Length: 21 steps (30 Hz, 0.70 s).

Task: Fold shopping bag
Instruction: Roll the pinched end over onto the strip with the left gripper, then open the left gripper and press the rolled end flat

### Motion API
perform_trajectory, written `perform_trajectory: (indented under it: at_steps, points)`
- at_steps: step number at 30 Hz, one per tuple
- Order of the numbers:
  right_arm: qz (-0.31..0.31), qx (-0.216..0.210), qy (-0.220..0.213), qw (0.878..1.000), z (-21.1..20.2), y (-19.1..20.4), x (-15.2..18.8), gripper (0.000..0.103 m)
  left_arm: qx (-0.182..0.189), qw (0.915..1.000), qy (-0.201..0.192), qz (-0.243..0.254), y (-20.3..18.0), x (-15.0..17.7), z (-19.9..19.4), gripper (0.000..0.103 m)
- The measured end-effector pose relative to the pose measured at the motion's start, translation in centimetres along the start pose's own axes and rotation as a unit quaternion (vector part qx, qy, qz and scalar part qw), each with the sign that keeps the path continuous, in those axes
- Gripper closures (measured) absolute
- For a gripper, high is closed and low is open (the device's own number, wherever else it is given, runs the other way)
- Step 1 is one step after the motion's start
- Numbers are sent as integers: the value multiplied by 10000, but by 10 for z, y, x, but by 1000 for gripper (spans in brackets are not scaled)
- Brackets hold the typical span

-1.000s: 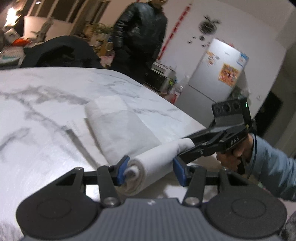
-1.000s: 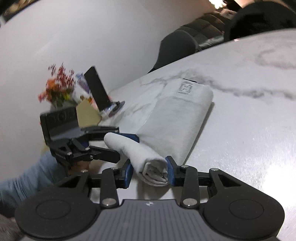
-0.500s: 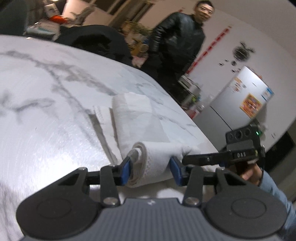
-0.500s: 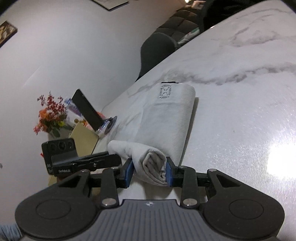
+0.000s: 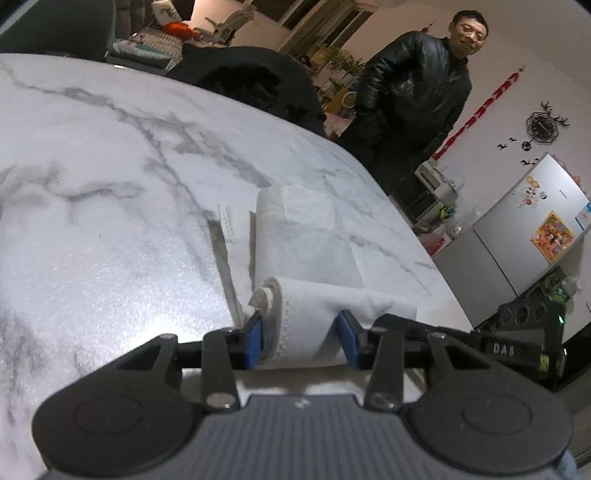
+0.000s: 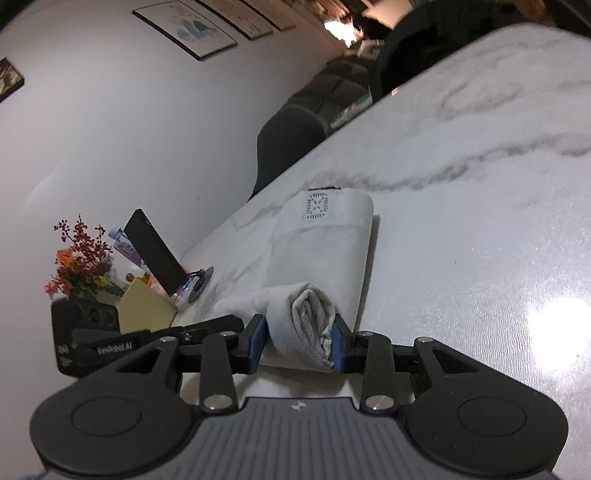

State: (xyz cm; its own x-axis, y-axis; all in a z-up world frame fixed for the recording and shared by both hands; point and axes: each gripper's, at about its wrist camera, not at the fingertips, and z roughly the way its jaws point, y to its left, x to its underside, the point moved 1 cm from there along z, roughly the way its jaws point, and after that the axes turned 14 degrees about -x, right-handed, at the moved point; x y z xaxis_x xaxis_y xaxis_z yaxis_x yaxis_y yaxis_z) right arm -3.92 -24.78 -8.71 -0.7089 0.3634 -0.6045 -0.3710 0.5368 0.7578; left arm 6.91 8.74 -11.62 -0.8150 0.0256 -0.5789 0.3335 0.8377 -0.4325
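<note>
White fabric bag (image 5: pixel 306 314), rolled cylinder, marble table (image 5: pixel 110 206)

A white marble table (image 5: pixel 110 177) with grey veins fills the near ground, glare on it at 3 o'clock in the right wrist view. In the left wrist view a person in a black jacket (image 5: pixel 413 92) stands at 1 o'clock, a silver fridge (image 5: pixel 524 240) at 3 o'clock, a black wall clock (image 5: pixel 541 127) at 2. In the right wrist view, framed pictures (image 6: pixel 192 33) hang on the pale wall at 11 o'clock, flowers (image 6: pixel 79 266) sit at 9, a dark chair (image 6: pixel 288 144) at 12.
</note>
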Motion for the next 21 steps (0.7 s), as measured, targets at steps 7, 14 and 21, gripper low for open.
perform_trajectory:
  at_steps: [7, 14, 21]
  points:
    - [-1044, 781, -126, 9914, 5, 31, 8, 60, -131, 9999, 56, -10, -3, -1, -3, 63]
    - [-2497, 1528, -496, 9549, -5, 75, 16, 56, -221, 9997, 122, 18, -8, -3, -3, 62]
    - [-3291, 1644, -76, 9298, 22, 93, 29, 71, -258, 9995, 155, -41, -10, -4, -1, 62]
